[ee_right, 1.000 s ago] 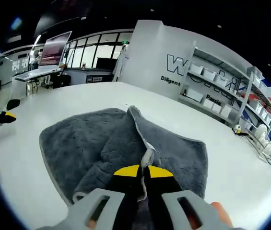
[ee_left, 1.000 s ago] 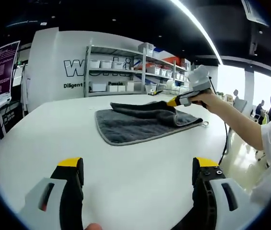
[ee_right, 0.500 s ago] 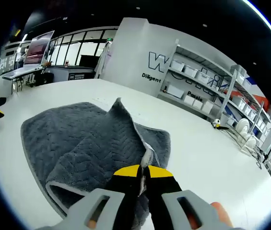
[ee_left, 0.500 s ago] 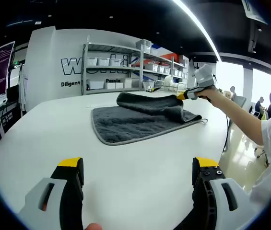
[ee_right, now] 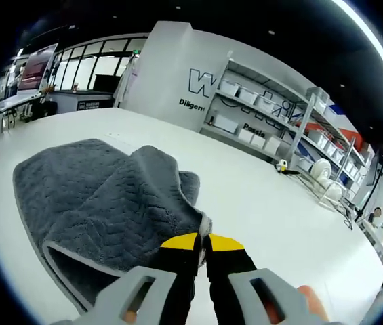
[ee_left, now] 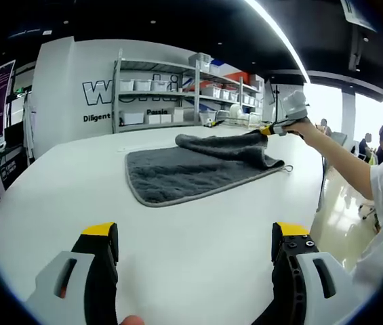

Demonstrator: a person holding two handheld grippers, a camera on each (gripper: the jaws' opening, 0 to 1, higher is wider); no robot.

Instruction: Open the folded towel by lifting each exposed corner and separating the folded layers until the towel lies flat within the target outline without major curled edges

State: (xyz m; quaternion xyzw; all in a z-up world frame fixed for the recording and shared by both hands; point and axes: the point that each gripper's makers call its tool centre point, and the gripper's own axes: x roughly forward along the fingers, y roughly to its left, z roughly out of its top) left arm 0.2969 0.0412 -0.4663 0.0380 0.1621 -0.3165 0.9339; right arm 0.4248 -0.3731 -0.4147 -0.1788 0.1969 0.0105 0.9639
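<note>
Step in hand, by my reading: peel the top layer off the lower one and carry it across to lie flat.

Right gripper (ee_right: 202, 245): jaws pressed together on a corner of the grey towel (ee_right: 103, 193), held above the table (ee_right: 259, 196). In the left gripper view the right gripper (ee_left: 270, 129) sits at the towel's far right side, the lifted layer draped from it in a low ridge. The rest of the towel (ee_left: 177, 172) lies on the white table (ee_left: 177, 237), bottom layer spread, pale edging visible round the near side.

Left gripper (ee_left: 194, 254): jaws wide apart, nothing between them, low over bare table, well short of the towel.

How to do it well (judgement):
- Keep the pinch on the corner itself, not mid-edge; a mid-edge grip lets the corner curl under.
- Pull outward & low, away from the fold, so the upper layer slides off w/o dragging the lower one.
- Use the free left gripper to pin the near edge if the base layer starts to creep.
- Lower the corner before releasing; dropping from height invites a rolled edge.

Hard to make out:
- No target outline is discernible on the table.
- Layer count under the ridge can't be told.
- The towel's underside and far edge are hidden by the fold.
- The small loop at the right corner is too small to identify.
</note>
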